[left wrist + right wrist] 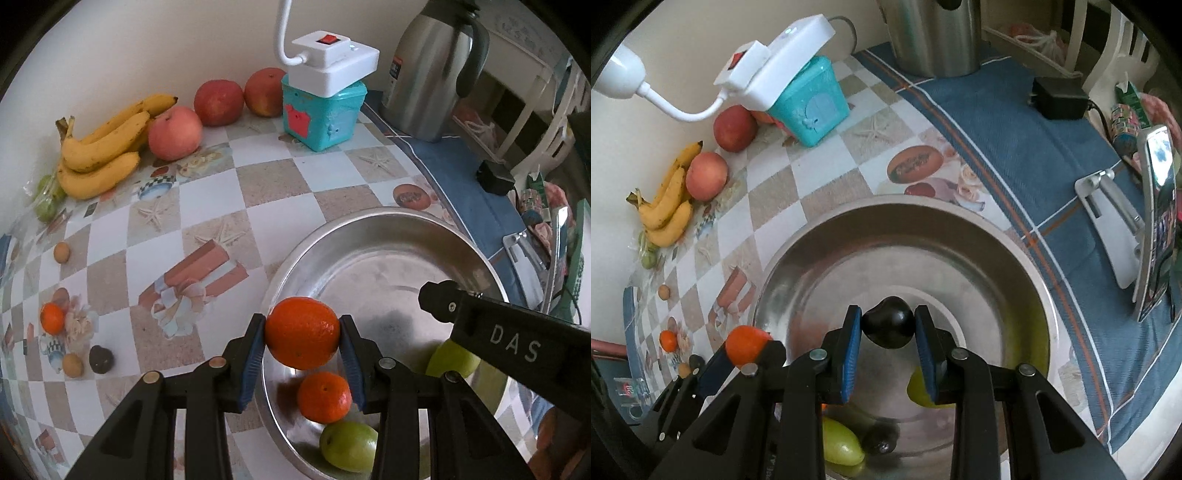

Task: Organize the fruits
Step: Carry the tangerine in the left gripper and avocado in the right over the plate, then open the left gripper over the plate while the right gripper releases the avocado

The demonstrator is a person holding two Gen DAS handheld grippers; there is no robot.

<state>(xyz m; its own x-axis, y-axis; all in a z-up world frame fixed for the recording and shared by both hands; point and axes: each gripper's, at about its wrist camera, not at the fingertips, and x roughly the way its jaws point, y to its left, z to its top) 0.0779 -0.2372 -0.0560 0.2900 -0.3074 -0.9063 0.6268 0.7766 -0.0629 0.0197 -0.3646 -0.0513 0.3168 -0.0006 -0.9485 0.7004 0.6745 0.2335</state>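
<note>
Left wrist: left tool (302, 334) clamps orange (302, 332) over bowl (369, 221) rim. Right tool (888, 323) grips dark fruit (888, 323); green fruit (918, 391) partly hidden behind pad.

The bowl (1027, 266) is bare metal, shiny but a bit hazy, throwing blurry reflections of the fruit. The kettle (424, 74) is brushed steel, with a matt dark handle. The table cover (266, 184) looks like slick printed plastic, and the blue cloth (1015, 147) along its right edge is a woven, matt fabric. The gripper pads (851, 354) are ribbed blue rubber on matt black plastic arms. The orange (302, 332) has pebbly, slightly glossy skin; the dark fruit (888, 323) is smooth and shiny. The teal box (321, 110) and white switch block (334, 61) are smooth plastic
</note>
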